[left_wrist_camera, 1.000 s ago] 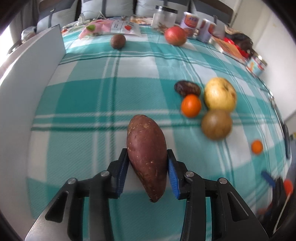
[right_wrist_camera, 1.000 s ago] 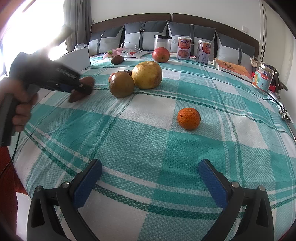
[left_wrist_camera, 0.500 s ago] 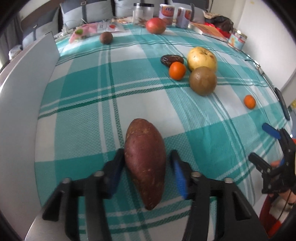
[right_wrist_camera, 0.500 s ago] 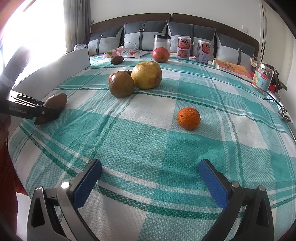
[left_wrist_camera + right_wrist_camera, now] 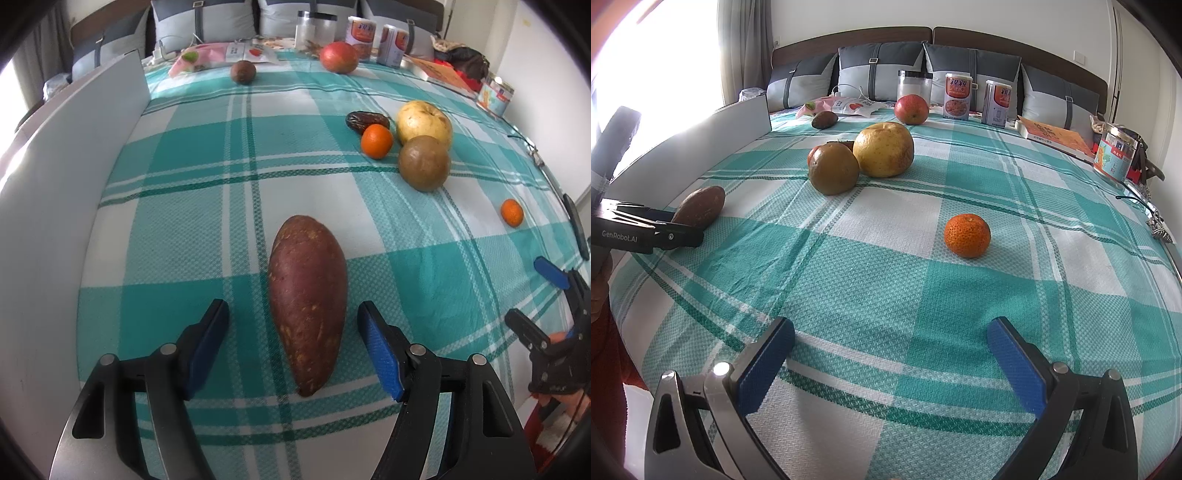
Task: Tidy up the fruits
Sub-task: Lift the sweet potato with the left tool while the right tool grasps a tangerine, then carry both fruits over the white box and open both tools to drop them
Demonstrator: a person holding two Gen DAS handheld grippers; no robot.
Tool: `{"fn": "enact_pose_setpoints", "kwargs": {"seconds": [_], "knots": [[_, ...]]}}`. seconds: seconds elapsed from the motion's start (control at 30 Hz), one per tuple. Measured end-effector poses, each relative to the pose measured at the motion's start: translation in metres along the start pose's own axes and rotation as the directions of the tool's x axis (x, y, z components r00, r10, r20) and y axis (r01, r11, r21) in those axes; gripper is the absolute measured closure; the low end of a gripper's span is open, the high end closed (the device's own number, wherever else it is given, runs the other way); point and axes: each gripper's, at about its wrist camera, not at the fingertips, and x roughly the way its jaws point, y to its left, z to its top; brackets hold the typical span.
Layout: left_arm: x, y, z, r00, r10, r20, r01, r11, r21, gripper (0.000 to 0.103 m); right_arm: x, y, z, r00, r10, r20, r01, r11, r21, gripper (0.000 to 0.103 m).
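A reddish-brown sweet potato (image 5: 308,299) lies on the teal checked cloth between the open fingers of my left gripper (image 5: 293,339), which do not touch it. It also shows in the right wrist view (image 5: 700,206), beside the left gripper (image 5: 661,230). Farther off sit a yellow pear (image 5: 424,122), a brown round fruit (image 5: 424,163), an orange (image 5: 376,141) and a dark date (image 5: 365,120) in a cluster. A small orange (image 5: 967,235) lies alone ahead of my right gripper (image 5: 890,362), which is open and empty.
A white board (image 5: 55,192) stands along the left edge of the bed. At the far end are a red apple (image 5: 338,57), a dark round fruit (image 5: 243,72), snack packets (image 5: 218,55), a jar and cans (image 5: 956,96), a book (image 5: 1056,136) and a tin (image 5: 1113,155).
My left gripper carried the sweet potato back toward the near left, set it on the cloth and opened its fingers. The right gripper has stayed still and open.
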Motion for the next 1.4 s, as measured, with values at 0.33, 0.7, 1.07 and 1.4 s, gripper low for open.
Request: {"fn": "enact_pose_setpoints", "kwargs": {"seconds": [0.33,0.7,1.07,1.4], "knots": [[-0.004,-0.001,-0.002,0.999,-0.028,0.015,0.028,0.999,-0.038,0.064,-0.015,-0.066,0.043,1.0,-0.012,0.013,0.008,0.957,0.289,0.012],[-0.04,0.003,-0.003,0.991,-0.126,0.046,0.13,0.986,-0.102,0.064,0.042,-0.035,0.073,0.983,-0.055,-0.174,0.075,0.99,0.115,0.073],[-0.162,0.079,0.021,0.954,-0.17,0.249,0.228,0.946,-0.23,0.064,-0.034,0.053,0.157,0.967,0.253,-0.01,-0.252,0.967,0.035,0.073],[-0.163,0.244,-0.019,0.977,0.163,0.137,-0.065,0.842,-0.535,0.064,-0.012,0.291,0.227,0.814,0.555,-0.172,-0.581,0.791,-0.193,0.073]]}}
